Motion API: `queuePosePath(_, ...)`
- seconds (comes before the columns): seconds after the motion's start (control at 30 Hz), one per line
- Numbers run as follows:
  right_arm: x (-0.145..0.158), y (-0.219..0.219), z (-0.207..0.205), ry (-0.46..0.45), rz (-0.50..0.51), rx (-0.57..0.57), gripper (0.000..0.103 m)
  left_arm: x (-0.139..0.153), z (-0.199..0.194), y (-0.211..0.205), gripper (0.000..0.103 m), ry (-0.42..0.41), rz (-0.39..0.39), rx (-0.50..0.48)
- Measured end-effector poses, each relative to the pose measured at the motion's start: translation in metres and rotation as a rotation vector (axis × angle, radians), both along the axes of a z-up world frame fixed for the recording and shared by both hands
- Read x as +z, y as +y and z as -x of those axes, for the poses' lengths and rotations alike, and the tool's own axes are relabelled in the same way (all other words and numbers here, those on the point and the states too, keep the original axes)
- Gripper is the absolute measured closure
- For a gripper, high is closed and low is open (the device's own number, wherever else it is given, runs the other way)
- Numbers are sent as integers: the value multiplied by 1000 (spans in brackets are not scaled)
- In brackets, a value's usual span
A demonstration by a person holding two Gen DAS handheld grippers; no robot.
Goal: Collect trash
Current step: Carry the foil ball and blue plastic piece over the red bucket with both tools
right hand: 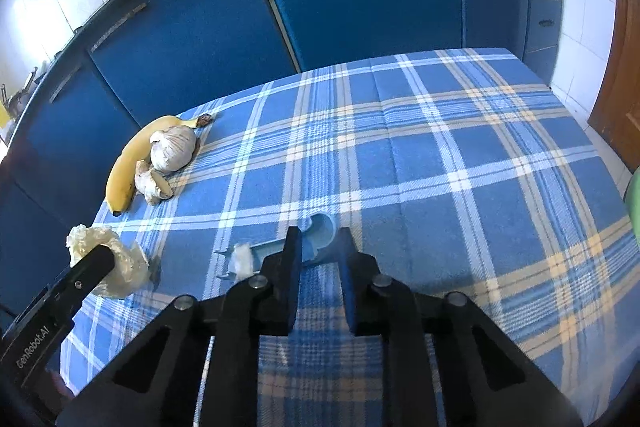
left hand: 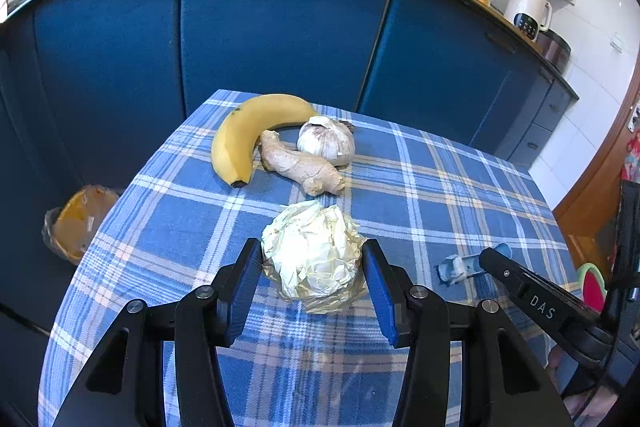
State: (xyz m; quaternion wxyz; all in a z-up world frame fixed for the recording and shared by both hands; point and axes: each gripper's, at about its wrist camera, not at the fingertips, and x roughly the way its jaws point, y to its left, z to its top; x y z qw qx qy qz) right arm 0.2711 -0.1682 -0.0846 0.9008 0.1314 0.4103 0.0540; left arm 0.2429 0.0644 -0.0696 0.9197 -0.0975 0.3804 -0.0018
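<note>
The crumpled ball of white plastic wrap [left hand: 314,257] lies on the checked tablecloth [left hand: 440,187] exactly between the two blue pads of the left gripper [left hand: 312,267]. The pads stand against its two sides and clamp it, and the ball rests on the cloth.

A little to the right of this gripper lies the second piece of trash, a small light blue plastic scoop [right hand: 316,237] with a bit of white paper [right hand: 243,259] at its thin end. The right gripper [right hand: 318,247] is closed on its handle; the round end looks out just ahead of the fingertips.

Further ahead of the left gripper, past the ball, lie a piece of ginger [left hand: 300,165], a head of garlic [left hand: 326,141] and a banana [left hand: 248,135], close together. The ginger touches the banana. Down to the left, beside the table edge, an orange bin with a plastic liner [left hand: 76,223] stands on the floor. Behind everything are blue cabinet doors [left hand: 280,27].
</note>
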Motion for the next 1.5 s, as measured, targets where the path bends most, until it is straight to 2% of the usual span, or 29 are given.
queuePosePath(0.2,3,-3,4,-15,-17,-14,89,-1,0,-1,50,2,0,-4)
queuePosePath(0.43,20,-9,20,-55,-29,-40,89,0,2,-3,50,-8,3,-7)
queuePosePath(0.97,64,-67,90,-150,-81,-186,89,3,7,-14,50,-41,-13,-33)
queuePosePath(1.27,81,-103,128,-192,-75,-262,89,13,19,-39,50,-91,-32,-120)
queuePosePath(1.5,88,-138,158,-214,-74,-337,89,27,38,-73,50,-99,-52,-215)
